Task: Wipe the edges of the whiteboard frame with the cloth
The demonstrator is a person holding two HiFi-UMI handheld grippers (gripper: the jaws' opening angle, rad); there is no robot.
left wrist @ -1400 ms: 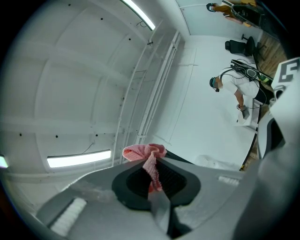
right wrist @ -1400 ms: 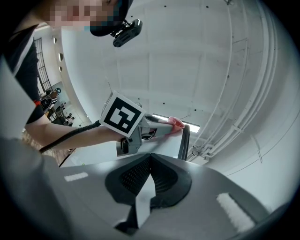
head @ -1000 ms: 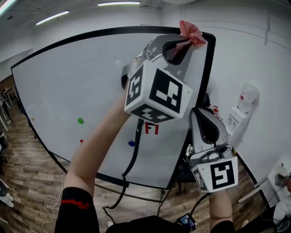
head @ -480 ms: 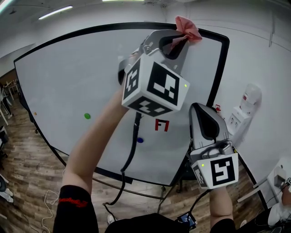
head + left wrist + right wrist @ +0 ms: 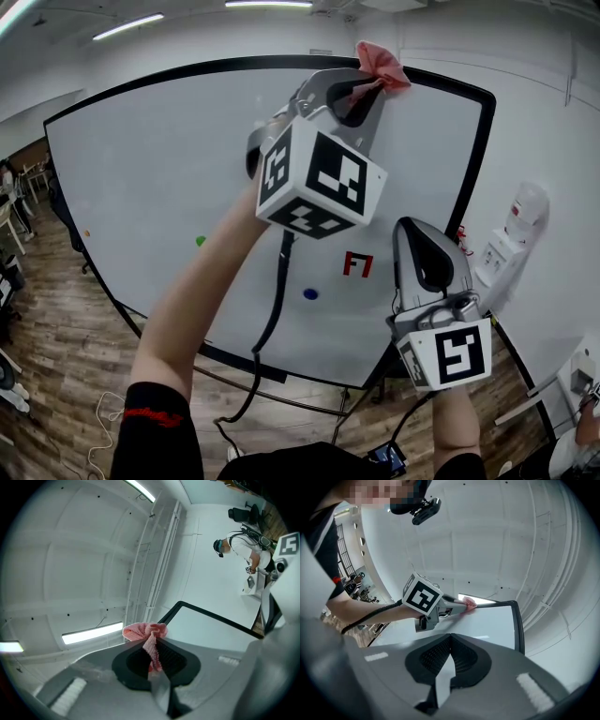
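My left gripper (image 5: 367, 86), raised at upper centre, is clamped on the pink cloth (image 5: 380, 64), pressing its bunch against the top edge of the whiteboard frame (image 5: 225, 64) for wiping. My right gripper (image 5: 419, 230), lower right, is closed, empty and held clear.

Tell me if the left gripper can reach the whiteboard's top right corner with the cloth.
Probably yes: the left gripper, shut on the cloth, sits at the whiteboard frame; nothing blocks its top edge rightward.

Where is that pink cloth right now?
The pink cloth sits at the top of the head view, pinched in the left hand-held gripper, at the whiteboard frame top edge near its right corner.
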